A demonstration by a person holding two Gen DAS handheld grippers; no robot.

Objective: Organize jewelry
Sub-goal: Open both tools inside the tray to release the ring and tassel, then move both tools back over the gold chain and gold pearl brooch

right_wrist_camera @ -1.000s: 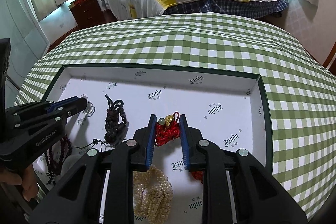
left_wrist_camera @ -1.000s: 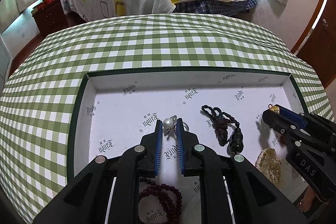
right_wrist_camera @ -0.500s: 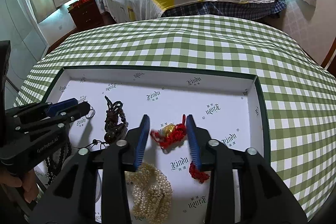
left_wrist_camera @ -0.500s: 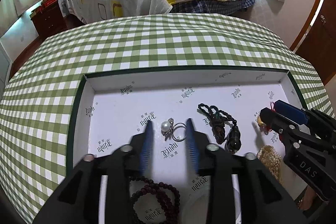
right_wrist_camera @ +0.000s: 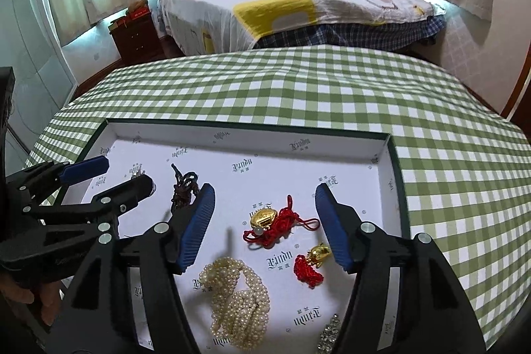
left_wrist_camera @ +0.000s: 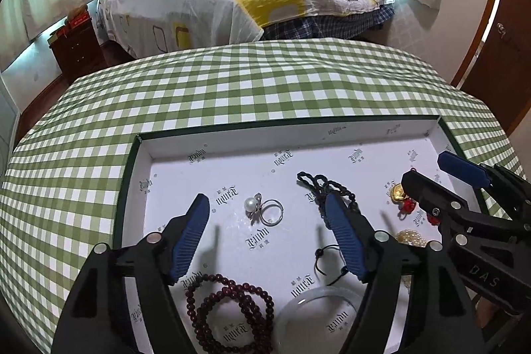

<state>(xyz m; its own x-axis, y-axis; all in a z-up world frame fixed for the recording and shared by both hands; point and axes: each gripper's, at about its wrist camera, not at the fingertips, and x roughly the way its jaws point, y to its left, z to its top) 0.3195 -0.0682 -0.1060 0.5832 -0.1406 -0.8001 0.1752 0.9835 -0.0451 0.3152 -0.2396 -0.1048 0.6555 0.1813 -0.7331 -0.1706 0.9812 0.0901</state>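
Shallow white-lined tray (left_wrist_camera: 172,148), green-rimmed, on a green checked tablecloth (left_wrist_camera: 232,88). Left gripper (left_wrist_camera: 267,204) released, jaws opening wide, straddling the pearl ring (left_wrist_camera: 264,209), which lies loose on the tray floor near the middle, untouched by either pad. Right gripper (right_wrist_camera: 264,198) likewise released and opening, either side of a gold charm on red cord (right_wrist_camera: 275,221), not pressing it. Pearl strand (right_wrist_camera: 237,297) heaped toward the near edge; dark red bead bracelet (left_wrist_camera: 229,311) by the near left corner.
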